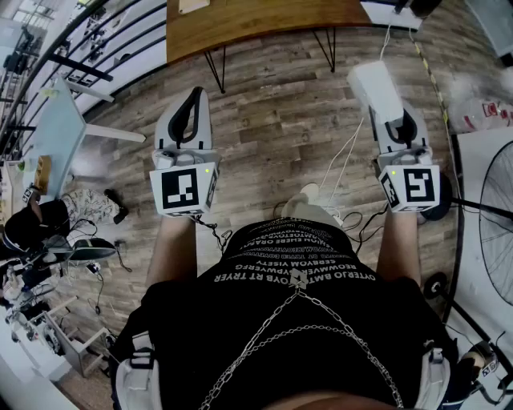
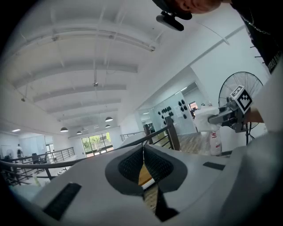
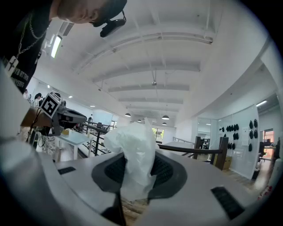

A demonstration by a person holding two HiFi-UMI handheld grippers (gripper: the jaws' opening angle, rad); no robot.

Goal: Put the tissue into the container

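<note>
White tissue (image 3: 132, 150) is held by the right gripper (image 3: 138, 174). It is pinched between the two dark pads (image 3: 162, 171), which are shut on it. The crumpled top of the tissue is puffed up above the pads, and a small bit is seen hanging below them.

Nothing is held by the left gripper (image 2: 142, 154). Its dark pads (image 2: 131, 166) are pressed flat together, and only a thin line is seen between them.

From the head view, both grippers are seen held out in front of a person in a black shirt (image 1: 296, 320) with a silver chain (image 1: 304, 328). The left gripper (image 1: 195, 96) and the right one are kept well apart, side by side, with their tips pointed away from the body. The tissue (image 1: 373, 86) is seen as a white lump sticking out past the tip of the right gripper.

A brown wooden floor (image 1: 280, 112) is seen under both grippers. A wooden table (image 1: 264, 20) with thin black legs is placed farther away. A pale blue table (image 1: 56, 136) is seen at the left, and a big round fan (image 1: 493, 212) at the right.
</note>
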